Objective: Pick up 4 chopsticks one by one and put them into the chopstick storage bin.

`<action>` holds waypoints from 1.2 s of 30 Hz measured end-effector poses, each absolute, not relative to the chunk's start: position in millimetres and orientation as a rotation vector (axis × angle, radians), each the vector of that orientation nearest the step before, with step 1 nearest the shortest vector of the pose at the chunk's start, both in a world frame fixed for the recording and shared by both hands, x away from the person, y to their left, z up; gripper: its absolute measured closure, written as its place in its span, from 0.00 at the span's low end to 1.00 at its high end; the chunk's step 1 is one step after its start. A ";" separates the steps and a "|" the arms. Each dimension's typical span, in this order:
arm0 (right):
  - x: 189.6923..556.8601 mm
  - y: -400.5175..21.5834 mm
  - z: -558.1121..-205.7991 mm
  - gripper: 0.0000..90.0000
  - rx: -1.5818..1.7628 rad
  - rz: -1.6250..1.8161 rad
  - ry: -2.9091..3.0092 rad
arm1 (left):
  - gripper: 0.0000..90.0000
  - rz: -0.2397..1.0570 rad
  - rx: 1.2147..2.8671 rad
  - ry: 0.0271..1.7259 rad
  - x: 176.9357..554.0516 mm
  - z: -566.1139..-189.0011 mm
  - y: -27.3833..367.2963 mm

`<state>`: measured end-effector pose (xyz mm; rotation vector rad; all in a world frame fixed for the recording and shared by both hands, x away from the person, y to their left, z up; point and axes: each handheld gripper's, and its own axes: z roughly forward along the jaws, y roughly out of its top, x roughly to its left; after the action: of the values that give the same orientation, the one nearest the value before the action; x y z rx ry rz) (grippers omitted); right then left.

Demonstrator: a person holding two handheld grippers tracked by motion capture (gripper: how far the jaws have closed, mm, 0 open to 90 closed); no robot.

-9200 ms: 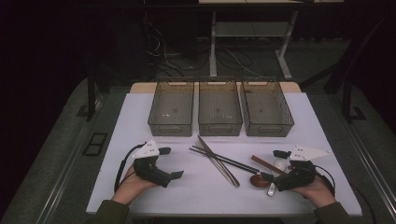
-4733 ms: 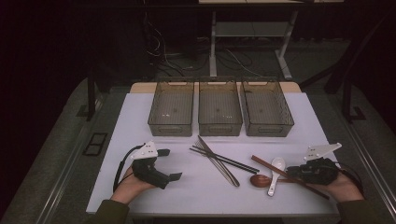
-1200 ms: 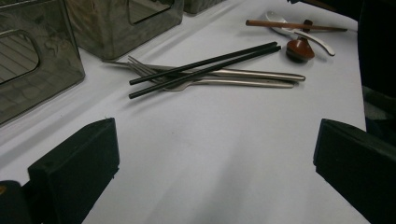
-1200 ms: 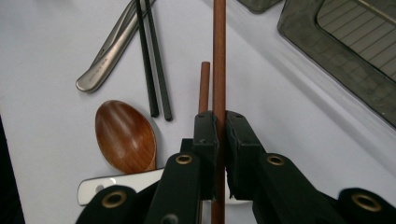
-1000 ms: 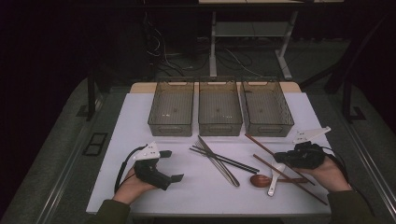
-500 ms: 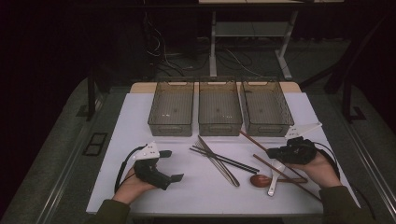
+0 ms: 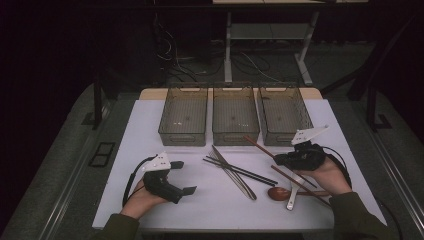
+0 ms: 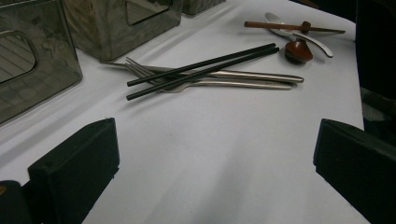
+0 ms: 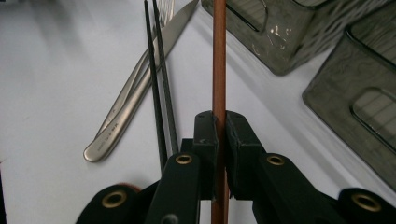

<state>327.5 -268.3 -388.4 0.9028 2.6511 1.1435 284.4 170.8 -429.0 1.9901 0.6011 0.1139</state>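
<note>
Brown chopstick (image 9: 219, 70) is clamped in the right hand-held gripper (image 7: 298, 159) and has been carried from the desk (image 7: 150, 125) toward the right bin (image 7: 284, 116); the left hand-held gripper (image 7: 167, 181) rests released.

High view dim, surroundings near black; white table (image 7: 150, 125) is the brightest area, evenly lit, soft shadows. Gripper views brighter: mild glare on forks (image 8: 243, 77), near jaws soft, clear bins (image 9: 327, 56) slightly blurred.
</note>
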 end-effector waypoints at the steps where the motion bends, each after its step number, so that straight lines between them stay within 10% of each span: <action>1: 327.5 -268.3 -388.4 0.92 0.903 1.144 2.651 | 0.00 0.114 1.990 0.602 284.3 -428.9 170.8; 36: 360.3 -218.3 -374.5 0.92 0.854 1.268 2.621 | 0.00 0.106 1.986 0.598 284.3 -429.0 171.4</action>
<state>360.3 -218.3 -374.5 0.8537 2.6206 1.2677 284.3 171.4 -429.0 1.9865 0.5980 0.1062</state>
